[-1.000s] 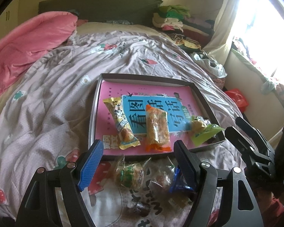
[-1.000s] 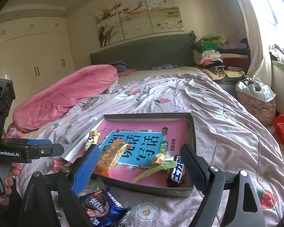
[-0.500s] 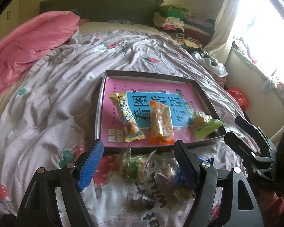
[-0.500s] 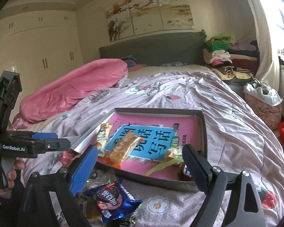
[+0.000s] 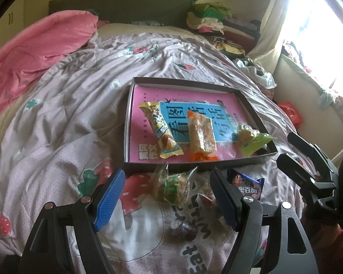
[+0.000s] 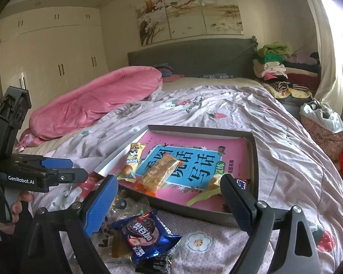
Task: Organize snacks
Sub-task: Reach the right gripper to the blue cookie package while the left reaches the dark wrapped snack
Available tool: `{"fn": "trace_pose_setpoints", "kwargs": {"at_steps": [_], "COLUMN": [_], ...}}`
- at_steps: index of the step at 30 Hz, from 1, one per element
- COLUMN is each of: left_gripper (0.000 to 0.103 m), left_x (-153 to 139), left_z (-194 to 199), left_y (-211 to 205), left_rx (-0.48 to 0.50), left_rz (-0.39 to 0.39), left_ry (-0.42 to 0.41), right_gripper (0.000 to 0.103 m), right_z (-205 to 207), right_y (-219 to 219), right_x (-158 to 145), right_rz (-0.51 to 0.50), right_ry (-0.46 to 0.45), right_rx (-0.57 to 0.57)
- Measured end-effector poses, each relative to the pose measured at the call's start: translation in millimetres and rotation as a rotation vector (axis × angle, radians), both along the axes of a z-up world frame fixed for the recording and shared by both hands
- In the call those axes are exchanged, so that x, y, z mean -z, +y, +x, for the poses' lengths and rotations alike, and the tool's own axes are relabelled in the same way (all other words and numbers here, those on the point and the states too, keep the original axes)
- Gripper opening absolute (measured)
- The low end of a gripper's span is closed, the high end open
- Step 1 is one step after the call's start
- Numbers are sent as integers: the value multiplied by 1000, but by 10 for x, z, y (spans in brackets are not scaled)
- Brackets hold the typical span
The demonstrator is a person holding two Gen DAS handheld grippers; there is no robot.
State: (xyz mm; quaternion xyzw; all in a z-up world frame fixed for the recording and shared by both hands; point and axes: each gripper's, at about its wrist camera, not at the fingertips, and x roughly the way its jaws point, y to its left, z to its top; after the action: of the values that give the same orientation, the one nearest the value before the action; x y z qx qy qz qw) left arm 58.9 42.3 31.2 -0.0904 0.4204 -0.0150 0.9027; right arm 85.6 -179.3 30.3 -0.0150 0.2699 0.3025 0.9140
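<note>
A shallow grey tray lined with a pink and blue book lies on the bed. In it are a yellow packet, an orange packet and a green-wrapped snack. A dark chocolate bar sits in its near right corner. In front of the tray, a clear packet with a green label lies under my open left gripper, untouched. My right gripper hovers open over the tray's near wall. A blue cookie packet lies loose just below it among other wrapped snacks.
A lilac strawberry-print quilt covers the bed, and a pink duvet is bunched at the far left. Folded clothes are stacked by the headboard. A plastic bag and a red bag lie right of the bed.
My right gripper has drawn back from the tray, and its view has swung so the blue cookie packet now lies below it. The left view has shifted slightly; the snacks lie as before.
</note>
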Motion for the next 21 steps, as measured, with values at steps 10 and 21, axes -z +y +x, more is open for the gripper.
{"fn": "trace_pose_setpoints", "kwargs": {"at_steps": [10, 21], "left_gripper": [78, 78], "left_x": [56, 124], "left_z": [-70, -123], "left_y": [22, -6], "left_rx": [5, 22], "left_rz": [9, 15], "left_ry": [7, 19], "right_gripper": [92, 92], "right_z": [-127, -176], "right_y": [191, 253], "right_x": [107, 173], "right_rz": [-74, -121], "right_ry": [22, 25], "right_rx": [-93, -110]}}
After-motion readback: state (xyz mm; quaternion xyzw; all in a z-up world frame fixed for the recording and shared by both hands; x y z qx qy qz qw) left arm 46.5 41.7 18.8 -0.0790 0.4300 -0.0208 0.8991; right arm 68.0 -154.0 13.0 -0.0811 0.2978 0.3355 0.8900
